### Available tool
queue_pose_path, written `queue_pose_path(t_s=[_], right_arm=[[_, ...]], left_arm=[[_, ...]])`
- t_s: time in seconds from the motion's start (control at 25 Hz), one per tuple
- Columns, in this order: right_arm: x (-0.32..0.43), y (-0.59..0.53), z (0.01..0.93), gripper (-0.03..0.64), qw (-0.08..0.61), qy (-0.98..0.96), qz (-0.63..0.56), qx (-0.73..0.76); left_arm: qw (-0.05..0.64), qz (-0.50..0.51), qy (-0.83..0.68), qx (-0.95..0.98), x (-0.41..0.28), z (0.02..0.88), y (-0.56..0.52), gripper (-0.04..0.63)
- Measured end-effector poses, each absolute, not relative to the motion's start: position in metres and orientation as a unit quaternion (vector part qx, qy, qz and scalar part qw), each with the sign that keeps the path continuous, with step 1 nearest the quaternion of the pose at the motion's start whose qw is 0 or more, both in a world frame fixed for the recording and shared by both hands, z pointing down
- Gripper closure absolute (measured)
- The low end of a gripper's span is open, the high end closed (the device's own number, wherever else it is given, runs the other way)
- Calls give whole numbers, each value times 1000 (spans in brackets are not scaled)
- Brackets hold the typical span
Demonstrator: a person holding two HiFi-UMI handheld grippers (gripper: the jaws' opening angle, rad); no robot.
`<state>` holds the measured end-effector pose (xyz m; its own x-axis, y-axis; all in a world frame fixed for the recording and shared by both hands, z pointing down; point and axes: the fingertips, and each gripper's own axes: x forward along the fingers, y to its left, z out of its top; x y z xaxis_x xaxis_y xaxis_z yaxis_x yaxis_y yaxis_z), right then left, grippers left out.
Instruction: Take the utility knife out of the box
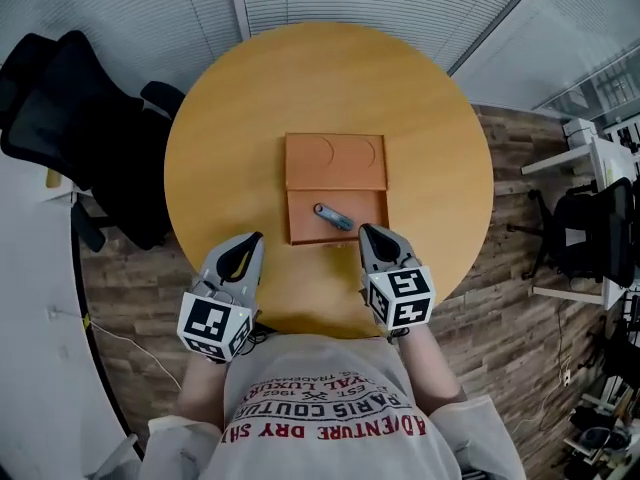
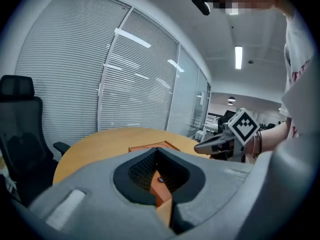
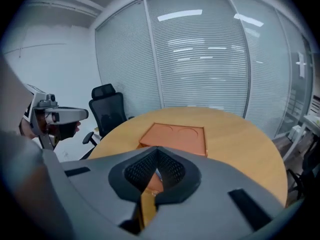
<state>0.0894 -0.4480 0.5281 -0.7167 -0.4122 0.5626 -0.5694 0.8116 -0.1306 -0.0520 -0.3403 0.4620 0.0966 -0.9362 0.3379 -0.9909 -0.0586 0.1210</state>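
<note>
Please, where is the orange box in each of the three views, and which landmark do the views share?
Head view: box at the centre of the table, open.
Left gripper view: box low at centre, just above the jaws.
Right gripper view: box at centre, beyond the jaws.
Shared: black chair, left of the table in every view.

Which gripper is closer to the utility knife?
Right. The right gripper is just right of the utility knife; the left gripper is farther, left of the box.
</note>
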Motion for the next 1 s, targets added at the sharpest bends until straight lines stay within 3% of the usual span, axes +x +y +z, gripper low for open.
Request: queue_pose_path(t_s=[0.28,0.48,0.68,1.0], right_arm=[[67,-462,599,607,386,-902,125,145],[48,-461,634,541,462,-883,63,56],[26,-457,665,470,517,-855,44,-5],[23,-456,700,444,573,-819,20,-25]], left_arm=[[198,79,-707,674,-51,500,-354,600],[224,72,-731,641,-52,521,-354,600],[241,72,-741,623,-59,534,-347,600],[250,65,-742,618,-64,544,-333,600]])
